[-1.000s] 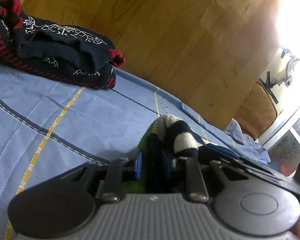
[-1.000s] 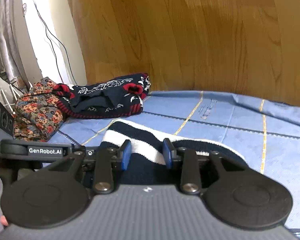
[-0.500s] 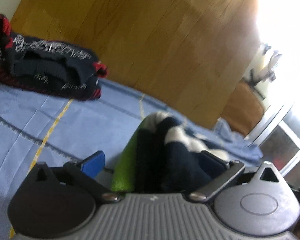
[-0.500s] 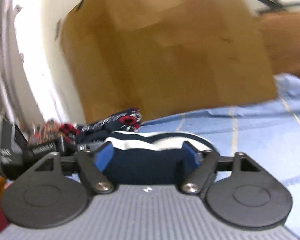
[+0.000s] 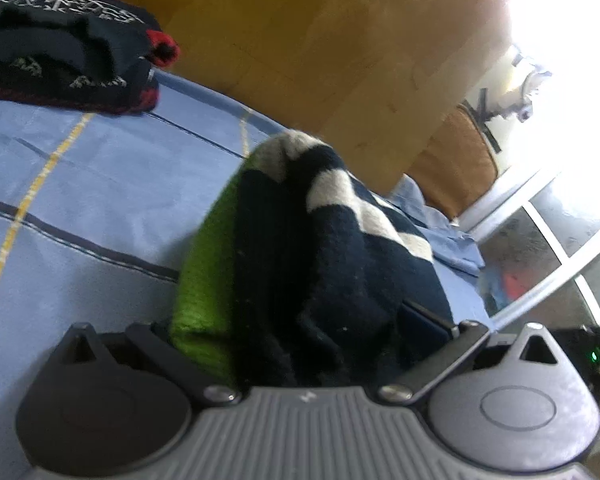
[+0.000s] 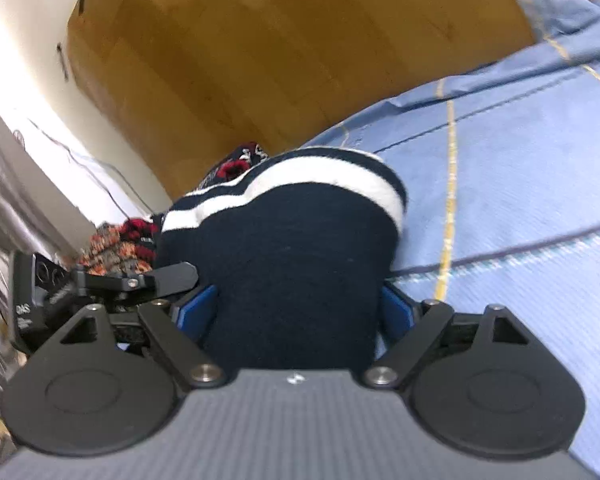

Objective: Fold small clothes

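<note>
**Inspector A:** Left gripper (image 5: 300, 332): jaws spread as wide as they go, having just been opening. The striped knit garment (image 5: 340, 264), navy with pale bands and a green edge on its left, sits bunched between the fingers. The right finger's pad (image 5: 424, 318) shows just beside the navy fabric; I cannot tell whether it touches. The left pad is hidden behind the green fold. No pinch that I can see.

**Inspector B:** Right gripper (image 6: 296, 312): jaws also wide apart and just been opening further. The same garment (image 6: 296, 264) fills the gap between the blue pads. The left pad (image 6: 198, 310) stands beside the cloth, its face showing; the right pad (image 6: 396, 310) is at the fabric's edge. The picture is blurred, so contact is uncertain, but nothing looks squeezed.

**Inspector A:** Location of the garment?

**Inspector B:** It lies in a mound on the blue bedsheet (image 6: 520, 200) with yellow and dark lines, near both grippers, the white-banded end on the far side.

**Inspector A:** Other items: a dark knit with red trim (image 5: 64, 52) lies far left on the sheet, well apart from the striped one. A wooden headboard (image 5: 320, 40) stands behind.

**Inspector B:** From the right view, floral fabric (image 6: 108, 248) at the far left, and the left gripper's body beside it.
</note>
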### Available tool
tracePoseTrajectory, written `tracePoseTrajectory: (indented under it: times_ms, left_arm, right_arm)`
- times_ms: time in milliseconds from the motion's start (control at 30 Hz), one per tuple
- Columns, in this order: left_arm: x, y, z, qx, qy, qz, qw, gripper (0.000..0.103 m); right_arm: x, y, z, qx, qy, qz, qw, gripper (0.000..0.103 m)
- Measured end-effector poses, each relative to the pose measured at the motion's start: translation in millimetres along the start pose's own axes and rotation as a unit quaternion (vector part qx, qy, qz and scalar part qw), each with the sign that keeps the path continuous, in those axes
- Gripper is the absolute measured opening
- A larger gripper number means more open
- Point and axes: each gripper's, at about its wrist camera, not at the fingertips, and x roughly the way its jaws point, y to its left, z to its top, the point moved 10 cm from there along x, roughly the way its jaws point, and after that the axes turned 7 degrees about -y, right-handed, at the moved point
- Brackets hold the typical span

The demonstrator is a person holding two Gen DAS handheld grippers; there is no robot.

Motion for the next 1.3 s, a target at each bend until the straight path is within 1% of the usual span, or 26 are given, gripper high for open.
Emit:
tracePoseTrajectory:
  times_ms: [133,433,533,600,667,700,767,833,867,900,1000,1033,1067,1133,1200,1233,1300]
  left_arm:
    - [2,0,1,0.003,-0.004,-0.007,1.0000,0.103]
    - [3,-1,1,0.014,-0.002,-0.012,0.9998,0.103]
    - [0,-2,-2,0.032,0.015,-0.016,0.9993,0.103]
    - [-6,-3,-7,0.044,0.035,-0.020,0.9982,0.103]
    - [-13,-2,-11,0.046,0.052,-0.026,0.9973,0.103]
    - [-15,-2,-12,0.042,0.054,-0.029,0.9972,0.103]
    - [-16,1,-12,0.026,0.044,-0.036,0.9981,0.102]
    - [-11,-1,-13,0.006,0.026,-0.048,0.9985,0.102]
    - [-9,-3,-12,0.003,0.015,-0.046,0.9988,0.102]
    - [-6,-5,-13,0.008,0.009,-0.040,0.9991,0.101]
    - [0,-11,-14,0.025,0.008,-0.009,0.9996,0.092]
    - [1,-12,-13,0.021,0.010,-0.003,0.9997,0.091]
    - [1,-13,-11,0.011,0.011,-0.004,0.9999,0.091]
    - [-1,-17,-3,-0.013,0.006,-0.019,0.9997,0.090]
    - [-2,-26,13,-0.020,-0.009,-0.040,0.9989,0.087]
    - [-1,-32,25,-0.015,-0.019,-0.046,0.9986,0.086]
    - [5,-45,50,0.010,-0.039,-0.049,0.9980,0.086]
  right_arm:
    - [11,3,2,-0.019,0.000,0.003,1.000,0.092]
    - [4,-3,2,-0.008,-0.005,0.019,1.000,0.092]
    - [0,-4,2,-0.006,0.001,0.030,1.000,0.092]
    - [-4,-3,-2,-0.017,0.007,0.033,0.999,0.092]
    - [-7,-3,-3,-0.018,0.009,0.037,0.999,0.092]
    - [-7,-2,-3,-0.016,0.008,0.036,0.999,0.092]
    - [-4,0,-5,-0.022,0.009,0.035,0.999,0.093]
    - [-2,3,-6,-0.036,0.013,0.027,0.999,0.089]
    - [-1,5,-8,-0.049,0.017,0.022,0.998,0.080]
    - [-2,5,-9,-0.055,0.018,0.020,0.998,0.073]
    - [-8,9,-9,-0.066,0.008,0.025,0.997,0.060]
    - [-10,12,-9,-0.070,0.004,0.028,0.997,0.058]
    - [-12,14,-7,-0.078,0.000,0.028,0.997,0.053]
    - [-16,21,2,-0.090,-0.012,0.036,0.995,0.050]
    - [-19,27,19,-0.096,-0.028,0.049,0.994,0.047]
    - [-18,29,29,-0.101,-0.039,0.052,0.993,0.047]
    - [-14,32,55,-0.116,-0.064,0.058,0.990,0.047]
